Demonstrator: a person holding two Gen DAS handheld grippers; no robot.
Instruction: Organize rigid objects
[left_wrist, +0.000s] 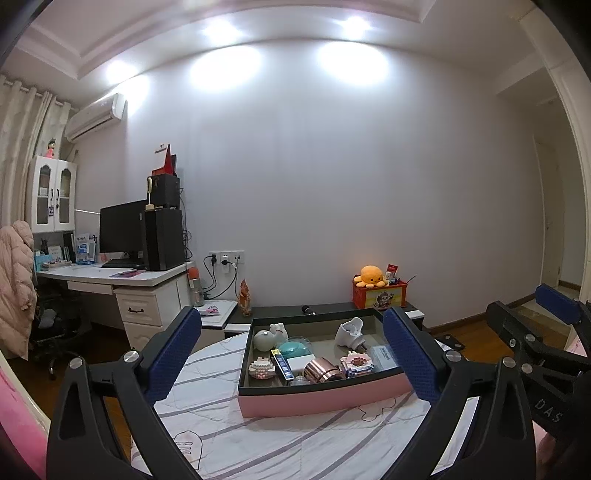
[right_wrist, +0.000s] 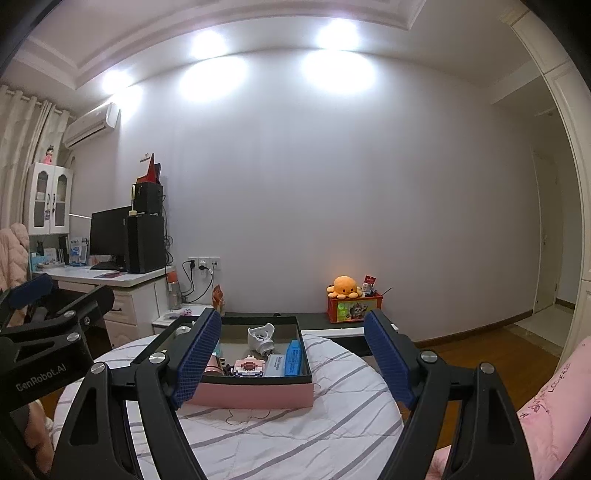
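Observation:
A pink box with a black rim (left_wrist: 317, 400) (right_wrist: 258, 395) sits on a round table under a striped white cloth (left_wrist: 295, 443) (right_wrist: 288, 435). Inside lie a copper cylinder (left_wrist: 324, 369), two pixel-block figures (left_wrist: 261, 369) (right_wrist: 249, 366), a white ball (left_wrist: 263, 339), a teal case (left_wrist: 293, 348), a white holder (left_wrist: 351, 330) (right_wrist: 260, 336) and a blue box (right_wrist: 294, 357). My left gripper (left_wrist: 291, 354) is open, level, just short of the box, with nothing between its blue pads. My right gripper (right_wrist: 291, 360) is open and empty too, facing the box's right half.
A white desk (left_wrist: 122, 277) with a monitor and a black tower stands at the left, with a black chair and a pink coat beside it. An orange plush (left_wrist: 369, 276) tops a red toy box on a low dark bench behind the table. Pink bedding (right_wrist: 546, 406) lies at right.

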